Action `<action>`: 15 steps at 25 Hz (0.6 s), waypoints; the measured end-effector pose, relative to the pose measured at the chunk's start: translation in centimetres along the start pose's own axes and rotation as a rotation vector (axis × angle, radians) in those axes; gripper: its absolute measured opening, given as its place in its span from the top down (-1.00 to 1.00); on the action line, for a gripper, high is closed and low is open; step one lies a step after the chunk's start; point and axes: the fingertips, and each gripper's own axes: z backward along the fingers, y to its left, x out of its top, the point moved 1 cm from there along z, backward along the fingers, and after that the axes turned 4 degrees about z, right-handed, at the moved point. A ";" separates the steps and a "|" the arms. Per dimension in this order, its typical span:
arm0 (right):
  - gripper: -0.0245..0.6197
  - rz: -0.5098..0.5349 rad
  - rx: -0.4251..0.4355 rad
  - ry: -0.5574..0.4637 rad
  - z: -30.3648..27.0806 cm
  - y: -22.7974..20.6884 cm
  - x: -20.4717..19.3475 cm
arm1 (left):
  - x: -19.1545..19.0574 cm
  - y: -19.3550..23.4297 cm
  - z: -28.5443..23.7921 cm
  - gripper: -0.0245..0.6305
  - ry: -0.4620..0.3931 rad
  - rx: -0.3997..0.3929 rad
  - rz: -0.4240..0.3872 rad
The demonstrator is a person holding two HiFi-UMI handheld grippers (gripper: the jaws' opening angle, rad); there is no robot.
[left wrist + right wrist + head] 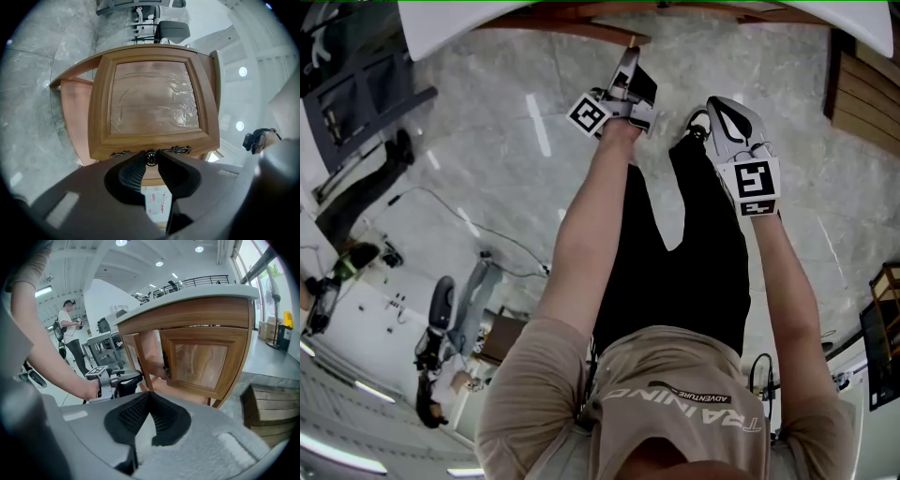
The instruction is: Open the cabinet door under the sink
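The left gripper [151, 161] has its fingers shut on the little round knob [151, 158] of the cabinet door [154, 101], one finger on each side. The door is swung out from the cabinet, with its wooden panel right ahead of the fingers. The right gripper [149, 394] has its fingers closed together, with nothing in them. The cabinet [206, 357] stands ahead of them, under the white counter [187, 296].

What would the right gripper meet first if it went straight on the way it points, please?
Probably the open cabinet door, seen edge-on just beyond the shut right gripper, near where the left gripper holds its knob. Depth is unclear, so it may pass beside it.
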 end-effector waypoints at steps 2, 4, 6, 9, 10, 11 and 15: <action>0.91 -0.002 -0.006 0.005 0.0 0.9 -0.2 | -0.1 0.0 0.7 0.63 0.018 0.004 0.007; 0.91 -0.006 -0.009 0.012 0.1 2.0 -0.3 | -0.1 0.0 1.5 0.63 0.039 0.010 0.013; 0.91 -0.012 -0.008 0.014 0.1 3.1 -0.4 | 0.0 0.1 2.2 0.63 0.060 0.016 0.015; 0.91 -0.017 -0.006 0.020 0.1 4.8 -0.7 | -0.1 0.1 3.1 0.63 0.084 0.018 0.024; 0.91 -0.020 -0.005 0.022 0.0 5.4 -0.9 | -0.1 0.0 3.5 0.63 0.092 0.015 0.027; 0.91 -0.023 -0.005 0.024 -0.1 6.0 -1.0 | -0.1 0.0 3.8 0.63 0.102 0.012 0.029; 0.91 -0.029 -0.004 0.025 -0.9 8.1 -1.1 | 0.2 -0.2 4.9 0.63 0.145 0.004 0.022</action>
